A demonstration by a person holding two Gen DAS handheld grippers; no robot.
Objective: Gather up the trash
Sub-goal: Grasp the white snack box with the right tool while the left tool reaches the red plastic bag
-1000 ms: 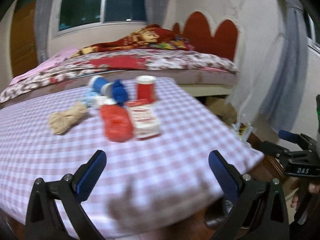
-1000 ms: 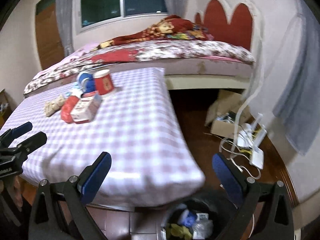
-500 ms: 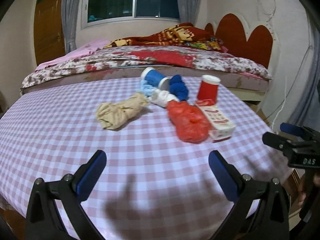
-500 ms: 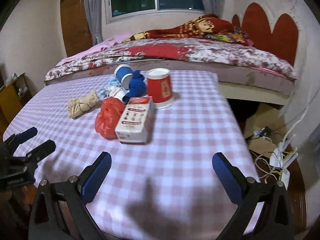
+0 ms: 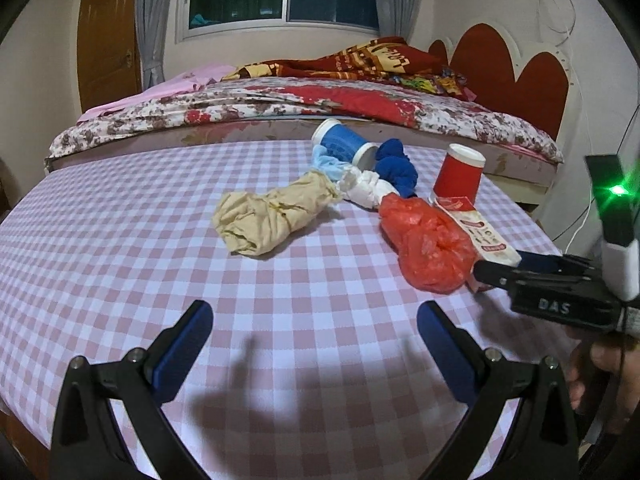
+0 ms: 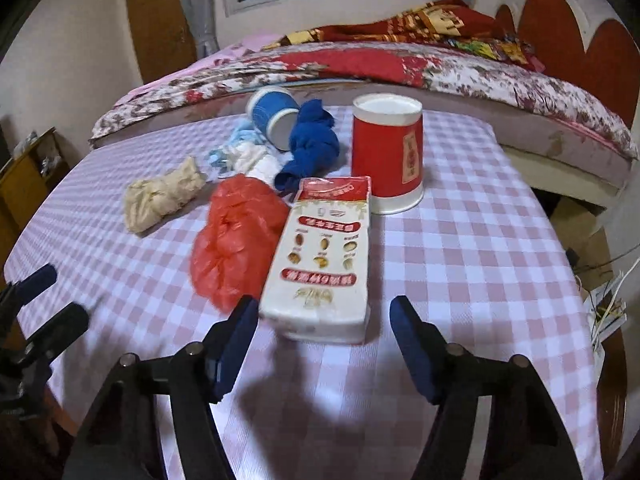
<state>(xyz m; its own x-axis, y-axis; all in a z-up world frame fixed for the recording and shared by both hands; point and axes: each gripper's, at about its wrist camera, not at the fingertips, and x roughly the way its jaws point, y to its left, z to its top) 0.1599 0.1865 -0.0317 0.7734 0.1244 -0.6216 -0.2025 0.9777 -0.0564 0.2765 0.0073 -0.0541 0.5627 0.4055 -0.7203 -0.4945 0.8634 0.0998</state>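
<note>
Trash lies on a pink-checked table point(image 5: 160, 248): a beige crumpled bag point(image 5: 272, 212), a red plastic bag point(image 5: 428, 246), a white tissue pack point(image 6: 326, 256), an upside-down red paper cup point(image 6: 390, 152), a blue cup on its side point(image 5: 344, 146), a blue cloth point(image 6: 314, 144) and white wrapping point(image 5: 366, 188). My left gripper point(image 5: 314, 326) is open and empty, over bare cloth in front of the beige bag. My right gripper point(image 6: 322, 320) is open, its jaws either side of the tissue pack's near end, not touching it. It also shows in the left wrist view point(image 5: 520, 270).
A bed point(image 5: 304, 100) with a floral cover and red headboard stands behind the table. A wooden door point(image 5: 106, 40) is at the back left. Cables and boxes point(image 6: 600, 304) lie on the floor to the right of the table.
Both grippers moved forward toward the trash. The right gripper now straddles the near end of the tissue pack. The left gripper came closer to the beige bag.
</note>
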